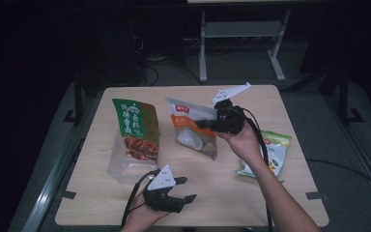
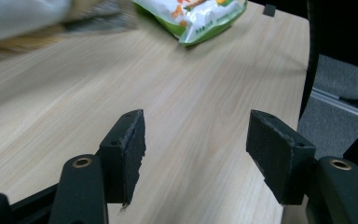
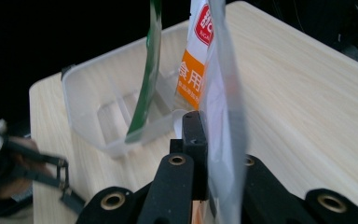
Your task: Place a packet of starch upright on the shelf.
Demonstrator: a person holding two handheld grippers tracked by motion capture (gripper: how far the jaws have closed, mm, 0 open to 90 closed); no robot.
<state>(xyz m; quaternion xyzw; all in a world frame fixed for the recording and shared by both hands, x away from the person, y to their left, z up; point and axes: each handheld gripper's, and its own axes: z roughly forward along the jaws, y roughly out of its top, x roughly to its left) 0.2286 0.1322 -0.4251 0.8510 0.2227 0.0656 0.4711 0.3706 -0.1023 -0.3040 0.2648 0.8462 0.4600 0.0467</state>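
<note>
1. Right gripper [image 1: 211, 121], jaws clamped on the orange pouch [image 1: 193, 131], holds it above mid-table, right of the clear bin [image 1: 125, 164].
2. Left gripper [image 1: 181, 189], jaws apart and empty, waits near edge.
3. Step in hand, likely: carrying the pouch; next, lower it beside the green pouch [image 1: 137, 126].

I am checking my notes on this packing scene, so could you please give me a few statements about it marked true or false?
1. The right hand-held gripper is shut on the orange-and-white pouch. True.
2. The left hand-held gripper holds a bag. False: its jaws are open over bare table.
3. The green pouch stands in the clear plastic container. True.
4. The green-and-white snack bag is in the container. False: it lies on the table at the right.
</note>
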